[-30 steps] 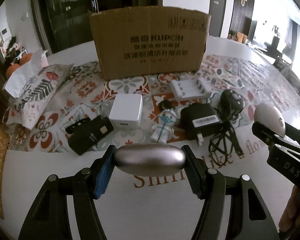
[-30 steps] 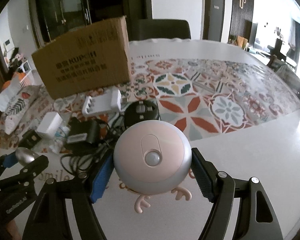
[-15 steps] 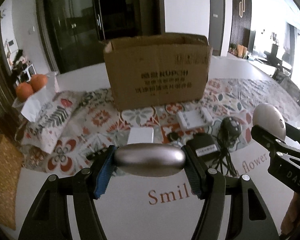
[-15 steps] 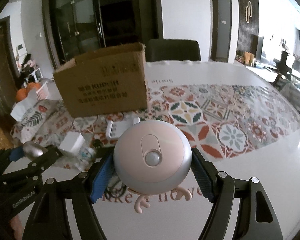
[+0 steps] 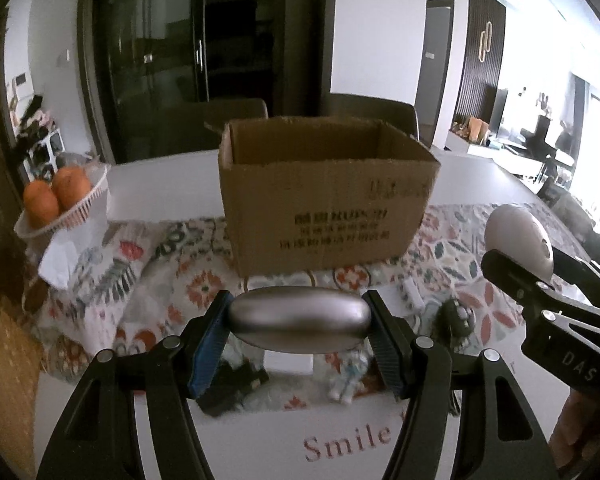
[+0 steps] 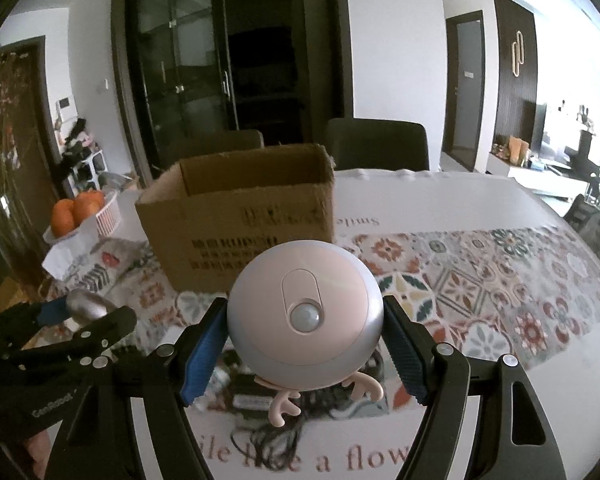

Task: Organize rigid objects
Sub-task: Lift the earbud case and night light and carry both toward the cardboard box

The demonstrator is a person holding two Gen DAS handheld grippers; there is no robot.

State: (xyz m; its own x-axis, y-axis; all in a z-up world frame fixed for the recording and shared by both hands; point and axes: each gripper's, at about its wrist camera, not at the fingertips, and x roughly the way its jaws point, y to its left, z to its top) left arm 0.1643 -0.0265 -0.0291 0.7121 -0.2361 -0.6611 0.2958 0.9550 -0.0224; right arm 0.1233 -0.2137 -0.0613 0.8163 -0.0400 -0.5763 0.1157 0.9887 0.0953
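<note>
Grippers are both rising: the left gripper (image 5: 300,322) is squeezing one silver oval thing (image 5: 300,323) and the right gripper (image 6: 305,334) is squeezing one round pink light with antlers (image 6: 305,320), and both are now higher than a second ago, so the open top of the one cardboard box (image 5: 324,216) is showing. That looks like getting ready to drop them in. Small things on the flowery cloth (image 6: 480,280) below are too blurry to count. Far left, two oranges (image 5: 56,194) are sitting in one white basket (image 5: 84,210).
</note>
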